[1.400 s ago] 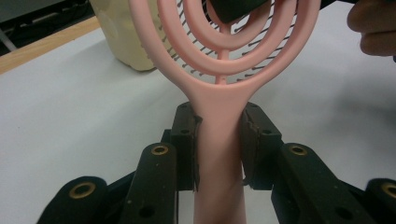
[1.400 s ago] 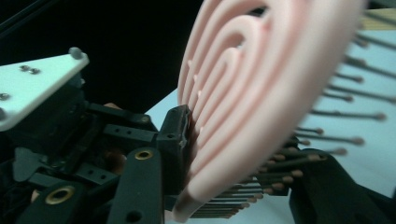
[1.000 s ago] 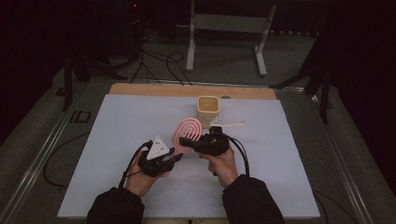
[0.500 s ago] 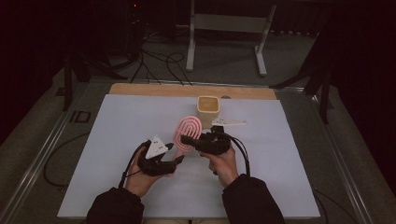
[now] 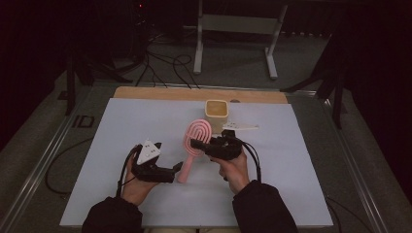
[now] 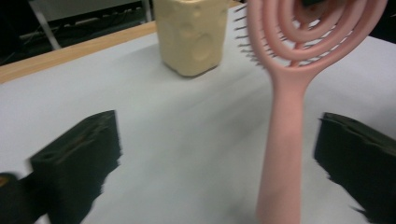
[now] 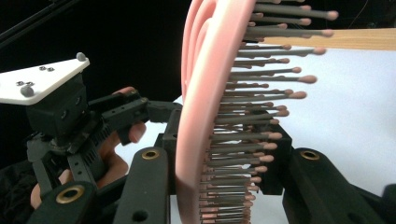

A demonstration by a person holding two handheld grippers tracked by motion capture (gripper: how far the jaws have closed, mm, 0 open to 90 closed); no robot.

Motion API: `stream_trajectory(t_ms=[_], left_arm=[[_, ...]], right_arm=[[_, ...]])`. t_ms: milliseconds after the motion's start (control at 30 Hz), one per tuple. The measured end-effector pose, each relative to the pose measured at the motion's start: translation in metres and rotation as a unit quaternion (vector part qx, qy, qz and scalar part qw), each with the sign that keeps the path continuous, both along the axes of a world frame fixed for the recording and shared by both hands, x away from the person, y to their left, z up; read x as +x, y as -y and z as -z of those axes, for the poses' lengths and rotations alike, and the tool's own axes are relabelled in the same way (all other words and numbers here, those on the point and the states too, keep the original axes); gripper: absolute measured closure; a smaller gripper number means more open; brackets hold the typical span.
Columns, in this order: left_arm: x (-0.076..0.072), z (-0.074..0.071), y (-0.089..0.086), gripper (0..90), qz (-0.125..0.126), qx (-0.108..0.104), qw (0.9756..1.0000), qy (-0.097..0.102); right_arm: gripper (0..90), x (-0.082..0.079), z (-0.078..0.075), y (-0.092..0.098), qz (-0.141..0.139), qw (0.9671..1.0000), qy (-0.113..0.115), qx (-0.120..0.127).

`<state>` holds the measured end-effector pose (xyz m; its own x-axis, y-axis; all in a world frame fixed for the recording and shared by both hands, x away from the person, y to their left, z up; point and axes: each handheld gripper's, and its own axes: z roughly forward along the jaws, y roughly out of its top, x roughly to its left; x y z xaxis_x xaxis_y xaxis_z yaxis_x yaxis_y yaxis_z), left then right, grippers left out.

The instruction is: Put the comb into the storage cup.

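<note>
A pink hairbrush (image 5: 197,138) with a ringed head is tilted over the white mat, its handle pointing toward the person. My right gripper (image 5: 197,144) is shut on the brush head; in the right gripper view the bristled head (image 7: 219,93) stands edge-on between the jaws of that gripper (image 7: 224,163). My left gripper (image 5: 177,170) sits at the handle's end. Its jaws have just been opening, and in the left gripper view they (image 6: 217,135) stand wide apart with the handle (image 6: 282,154) between them, untouched.
A cream cup (image 5: 216,109) with round dimples stands on the mat (image 5: 121,126) behind the brush, also seen as the cup (image 6: 191,35) ahead of the left jaws. A wooden strip (image 5: 160,93) edges the far side. Cables and stand legs lie on the floor beyond.
The left gripper's jaws have opened off the brush handle and that hand has drawn a little left. The right gripper keeps the brush head, unmoved.
</note>
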<state>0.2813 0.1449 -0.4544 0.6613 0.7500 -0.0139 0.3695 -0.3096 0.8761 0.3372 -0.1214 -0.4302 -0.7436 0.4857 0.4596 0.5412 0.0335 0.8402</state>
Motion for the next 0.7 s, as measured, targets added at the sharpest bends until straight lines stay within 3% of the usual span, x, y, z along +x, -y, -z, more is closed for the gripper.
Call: stream_trajectory(t_ms=[300,367,400,700], left_arm=[[-0.012,0.006,-0.036,0.1,-0.033,-0.013,0.9990,0.026],[-0.012,0.006,-0.036,0.1,-0.033,-0.013,0.9990,0.026],[-0.019,0.012,-0.048,0.0,-0.041,-0.017,0.9984,0.034],[-0.036,0.026,-0.079,0.1,-0.058,-0.018,0.9974,0.040]], right_arm=[[63.7,0.001,-0.001,0.001,0.001,1.0000,0.001,-0.001],[63.7,0.001,-0.001,0.002,0.003,1.0000,0.001,0.000],[63.7,0.002,-0.001,0.002,0.004,1.0000,0.001,0.000],[63.7,0.003,-0.002,0.006,0.011,0.9999,-0.001,0.005]])
